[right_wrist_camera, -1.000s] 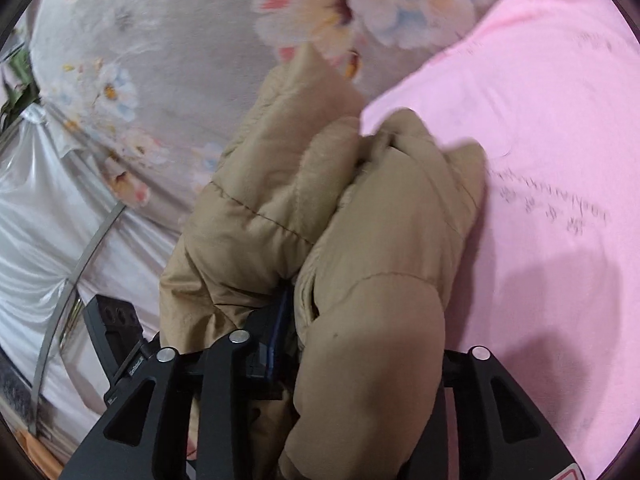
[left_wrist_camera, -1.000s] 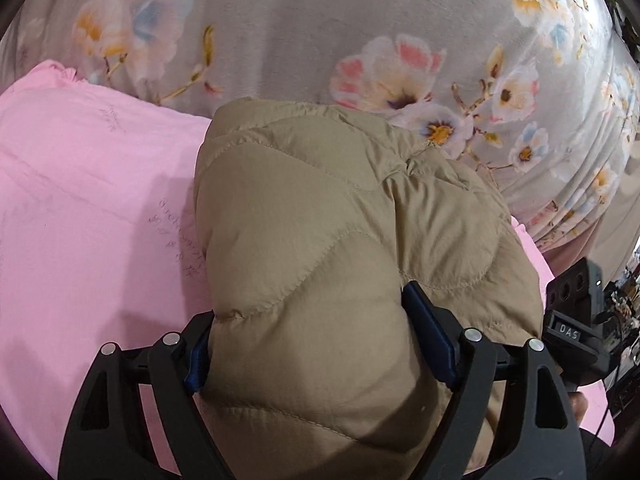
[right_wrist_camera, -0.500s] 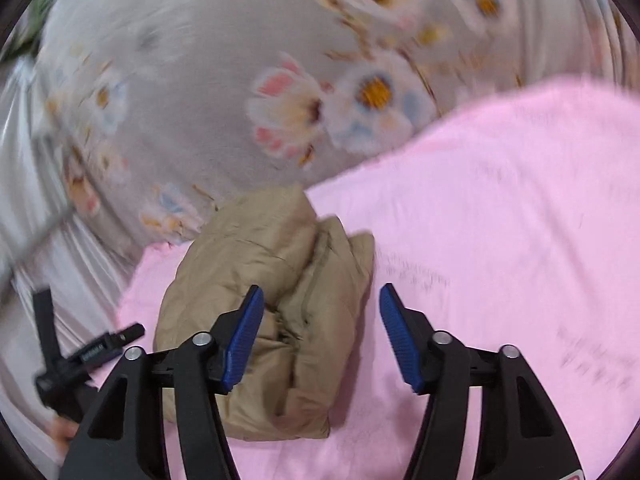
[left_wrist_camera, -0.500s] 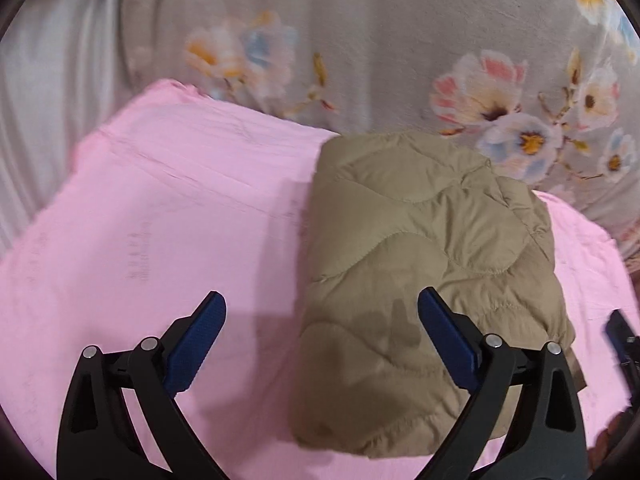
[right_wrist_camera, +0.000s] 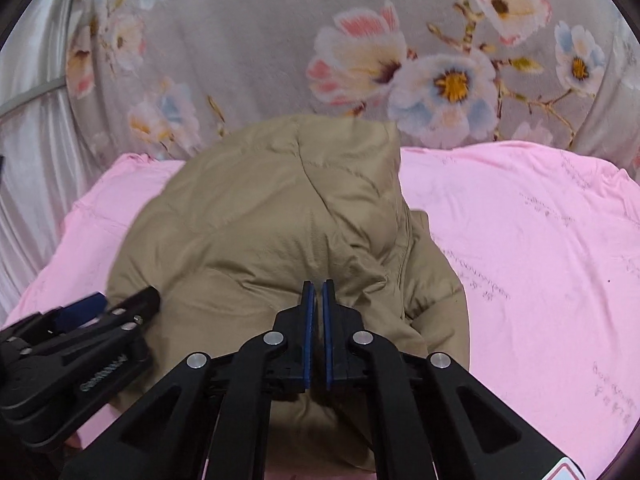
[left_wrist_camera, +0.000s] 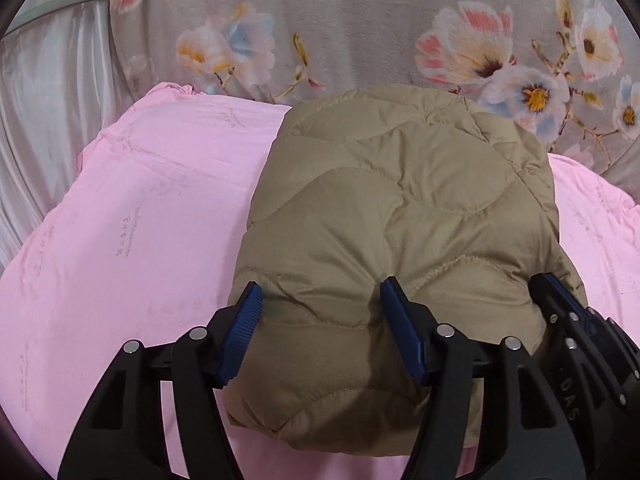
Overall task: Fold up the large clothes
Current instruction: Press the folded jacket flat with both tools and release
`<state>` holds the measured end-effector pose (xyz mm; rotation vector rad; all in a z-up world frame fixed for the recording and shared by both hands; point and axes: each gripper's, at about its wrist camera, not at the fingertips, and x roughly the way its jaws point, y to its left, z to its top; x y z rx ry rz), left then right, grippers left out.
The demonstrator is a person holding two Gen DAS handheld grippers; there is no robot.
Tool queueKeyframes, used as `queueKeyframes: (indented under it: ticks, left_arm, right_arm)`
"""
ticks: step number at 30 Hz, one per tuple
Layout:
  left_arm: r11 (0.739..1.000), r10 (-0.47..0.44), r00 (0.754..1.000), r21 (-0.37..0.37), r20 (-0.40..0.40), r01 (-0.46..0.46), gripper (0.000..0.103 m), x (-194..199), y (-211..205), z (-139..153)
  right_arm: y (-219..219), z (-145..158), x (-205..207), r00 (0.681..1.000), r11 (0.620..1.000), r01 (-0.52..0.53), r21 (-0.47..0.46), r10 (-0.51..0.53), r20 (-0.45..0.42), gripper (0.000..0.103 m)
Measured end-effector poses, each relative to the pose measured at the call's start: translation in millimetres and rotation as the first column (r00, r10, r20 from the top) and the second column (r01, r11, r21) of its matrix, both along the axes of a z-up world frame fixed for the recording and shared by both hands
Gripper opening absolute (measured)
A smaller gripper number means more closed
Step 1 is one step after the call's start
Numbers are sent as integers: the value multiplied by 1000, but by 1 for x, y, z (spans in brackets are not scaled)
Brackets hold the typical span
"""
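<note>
Left wrist view: one folded jacket (left_wrist_camera: 396, 232), one pink sheet (left_wrist_camera: 132, 240).

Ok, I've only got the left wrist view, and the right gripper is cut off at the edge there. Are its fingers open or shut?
Observer: Shut. In the right wrist view the right gripper has just closed its fingers, with no fabric visible between them; the tips point at the tan quilted jacket.
Operator: What does the jacket's right side look like?
Observer: It is layered there: a folded flap bulges out beside the fingers, over the pink sheet.
Operator: Any room on that side?
Observer: Yes, the sheet runs on uncovered well to the right of the jacket.
</note>
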<state>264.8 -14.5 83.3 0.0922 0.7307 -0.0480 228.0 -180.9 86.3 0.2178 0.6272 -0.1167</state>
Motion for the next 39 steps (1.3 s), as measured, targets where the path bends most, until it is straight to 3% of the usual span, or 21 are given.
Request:
queueKeyframes:
  ticks: [6, 35, 37, 39]
  left_arm:
    - [998, -2, 999, 70, 52, -1, 60, 3, -13, -19]
    - [994, 18, 994, 103, 108, -29, 60, 5, -20, -34]
    - [996, 11, 992, 83, 126, -22, 62, 0, -17, -31]
    - [998, 10, 992, 65, 129, -19, 72, -6, -13, -27]
  right_arm:
    - [2, -20, 9, 999, 1000, 13, -19, -13, -29, 1]
    - [-2, -27, 17, 998, 1000, 13, -1, -13, -60, 1]
    - [-1, -25, 14, 999, 1000, 14, -12, -15, -49, 3]
    - [6, -19, 3, 998, 998, 30, -52, -32, -52, 8]
